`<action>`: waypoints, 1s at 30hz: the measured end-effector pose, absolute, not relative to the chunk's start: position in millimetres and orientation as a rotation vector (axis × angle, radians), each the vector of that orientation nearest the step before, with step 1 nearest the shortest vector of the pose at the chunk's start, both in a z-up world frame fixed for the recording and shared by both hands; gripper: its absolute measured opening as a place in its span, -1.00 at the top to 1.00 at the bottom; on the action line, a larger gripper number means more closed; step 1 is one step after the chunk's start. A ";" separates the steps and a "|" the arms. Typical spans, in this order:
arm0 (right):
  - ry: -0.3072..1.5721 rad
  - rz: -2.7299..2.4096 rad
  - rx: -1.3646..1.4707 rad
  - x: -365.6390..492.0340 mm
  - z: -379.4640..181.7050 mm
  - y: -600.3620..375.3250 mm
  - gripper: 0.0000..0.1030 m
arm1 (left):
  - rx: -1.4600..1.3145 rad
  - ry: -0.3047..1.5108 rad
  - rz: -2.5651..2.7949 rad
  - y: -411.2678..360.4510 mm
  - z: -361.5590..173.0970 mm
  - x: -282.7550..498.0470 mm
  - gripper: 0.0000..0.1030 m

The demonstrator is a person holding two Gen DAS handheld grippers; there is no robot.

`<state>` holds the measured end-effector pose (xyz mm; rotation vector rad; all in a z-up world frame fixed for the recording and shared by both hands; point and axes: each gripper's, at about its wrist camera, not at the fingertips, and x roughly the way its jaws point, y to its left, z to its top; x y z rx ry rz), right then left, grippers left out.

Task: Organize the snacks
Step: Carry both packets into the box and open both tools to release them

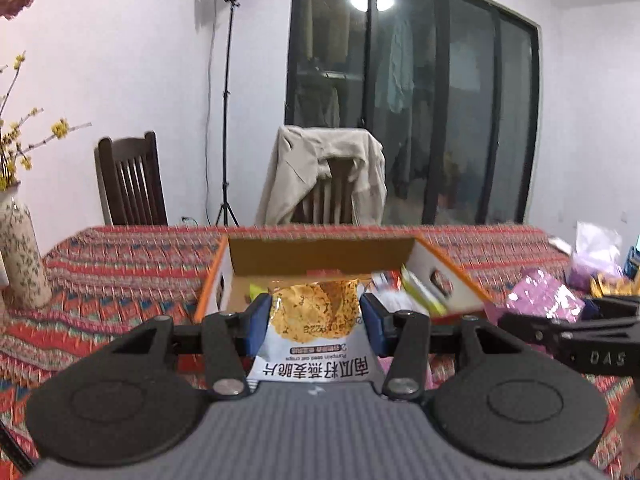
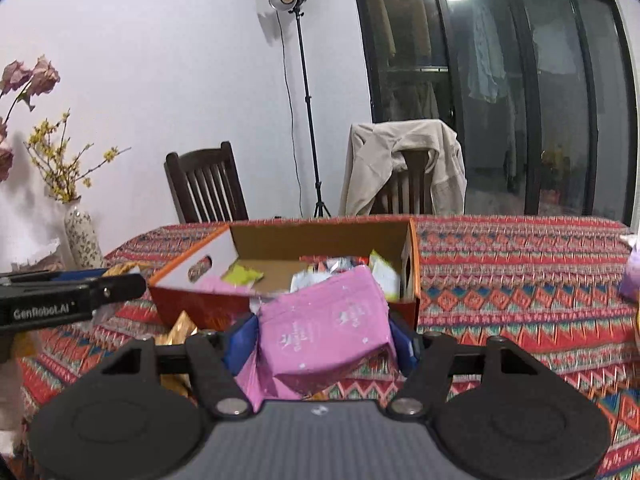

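My left gripper (image 1: 315, 322) is shut on a white pumpkin seed oat crisp packet (image 1: 316, 316) and holds it just in front of the near rim of an open orange cardboard box (image 1: 326, 254). My right gripper (image 2: 323, 332) is shut on a pink snack packet (image 2: 328, 328), held above the table before the same box (image 2: 320, 240). The box holds several small snack packets (image 2: 344, 268). The right gripper appears in the left wrist view (image 1: 576, 336) with its pink packet (image 1: 544, 296). The left gripper shows at the left in the right wrist view (image 2: 72, 292).
The table wears a red patterned cloth (image 2: 520, 280). A flowered vase (image 1: 18, 248) stands at the left edge. Loose packets and a plastic bag (image 1: 596, 256) lie at the right. Gold wrappers (image 2: 180, 328) lie by the box. Two chairs (image 2: 208, 184) and a lamp stand are behind the table.
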<state>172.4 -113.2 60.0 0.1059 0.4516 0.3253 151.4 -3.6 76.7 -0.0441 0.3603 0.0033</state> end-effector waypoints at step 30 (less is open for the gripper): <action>0.479 0.243 0.080 315.8 29.9 -65.9 -0.32 | -0.157 0.448 0.115 47.8 39.6 296.9 0.02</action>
